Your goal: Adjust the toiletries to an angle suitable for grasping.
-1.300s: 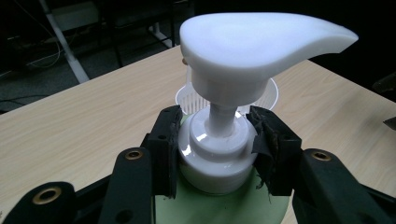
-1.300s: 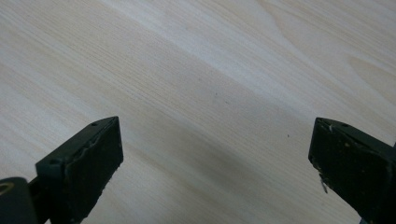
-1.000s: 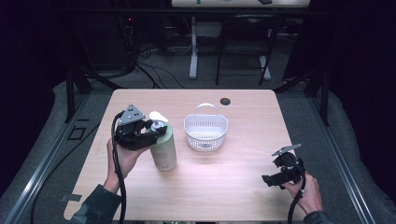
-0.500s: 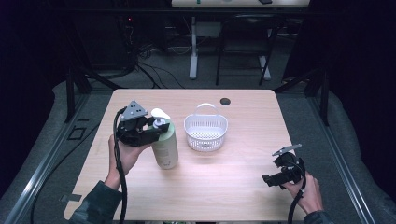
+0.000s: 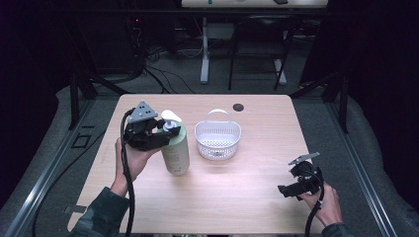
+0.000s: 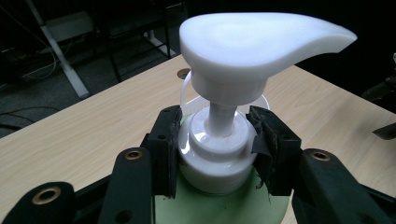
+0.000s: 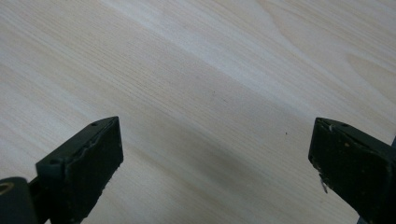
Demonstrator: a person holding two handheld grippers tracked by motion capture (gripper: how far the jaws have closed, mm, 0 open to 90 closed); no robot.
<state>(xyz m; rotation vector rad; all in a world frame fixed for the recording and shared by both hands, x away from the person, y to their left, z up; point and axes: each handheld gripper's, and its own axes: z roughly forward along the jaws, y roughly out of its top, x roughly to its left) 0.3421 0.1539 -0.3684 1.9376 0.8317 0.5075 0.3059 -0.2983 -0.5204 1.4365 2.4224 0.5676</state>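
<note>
Left tool point(image 6: 215, 140) clamped on pump bottle point(image 5: 176, 150) collar; keep it upright, lift slowly toward basket point(image 5: 217, 139). Right tool point(image 5: 295, 183) apart, idle.

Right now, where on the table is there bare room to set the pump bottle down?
Bare wood lies along the near edge, between the pump bottle and the right gripper, and right of the white basket. The tightest spot is between bottle and basket.

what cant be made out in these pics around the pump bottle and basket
- Pump bottle body: cut off by the bottom edge in the left gripper view.
- Basket contents: too small in the high view.
- Left tool pads: too small in the high view.
- Right tool: open over bare table.
</note>
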